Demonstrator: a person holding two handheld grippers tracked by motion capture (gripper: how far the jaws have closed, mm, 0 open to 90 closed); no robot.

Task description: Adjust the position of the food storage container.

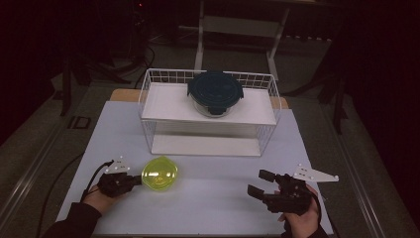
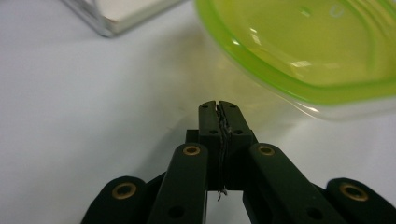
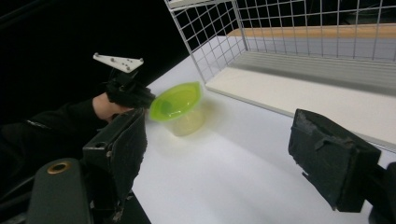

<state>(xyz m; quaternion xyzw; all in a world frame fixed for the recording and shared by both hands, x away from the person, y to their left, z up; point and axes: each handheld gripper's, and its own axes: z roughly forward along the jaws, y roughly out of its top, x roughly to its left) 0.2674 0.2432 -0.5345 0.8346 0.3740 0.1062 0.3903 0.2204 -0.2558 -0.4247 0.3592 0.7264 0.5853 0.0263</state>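
Nudging the translucent yellow-green plastic lidded cup (image 1: 159,172) on the white table (image 1: 208,198)
Your left gripper (image 1: 137,179), jaws pressed together, sits beside its rim; right gripper (image 1: 261,182) waits spread; push gently next

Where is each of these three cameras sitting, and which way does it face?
High view: above the person's side, looking forward and down at the table; both hands show.
Left gripper view: rides the left gripper, jaws shut, facing the green-lidded container.
Right gripper view: rides the right gripper, jaws open, facing the wire rack.
All three share the container.
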